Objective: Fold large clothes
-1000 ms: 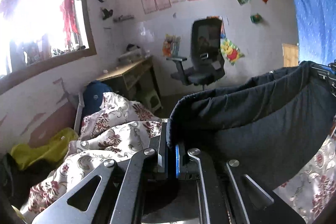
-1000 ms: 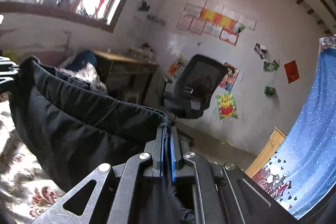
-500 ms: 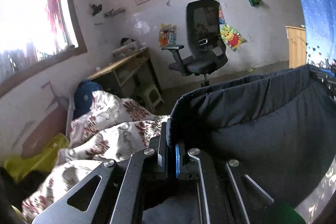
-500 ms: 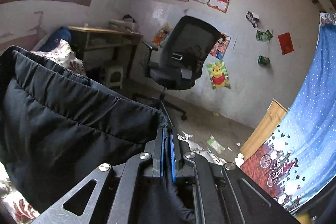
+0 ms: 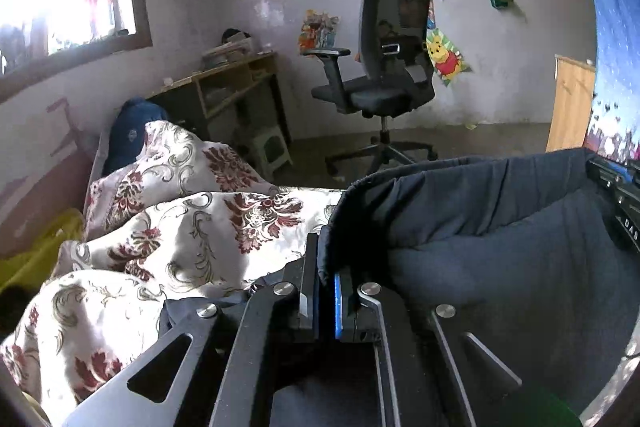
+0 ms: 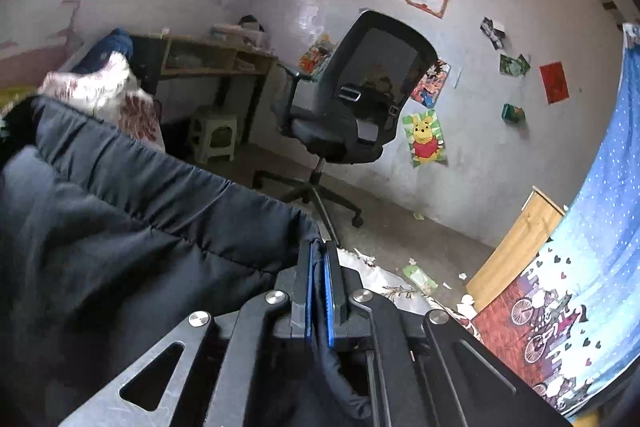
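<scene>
Left tongs (image 5: 327,267) clamped on one corner of the dark jacket (image 5: 500,227); right tongs (image 6: 318,267) clamped on the other. Jacket hangs stretched between them, above the floral quilt (image 5: 180,227) on the bed. Lower hem out of view, possibly touching quilt. Chair (image 6: 360,107) beyond.

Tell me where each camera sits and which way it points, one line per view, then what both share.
Left wrist: rides the left claw, looking over the floral quilt toward the wall; its own fingers pinch the dark padded garment.
Right wrist: rides the right claw, tilted, facing the same wall; fingers pinch the garment's other end.
Shared: garment, office chair, Pooh poster, desk.
</scene>
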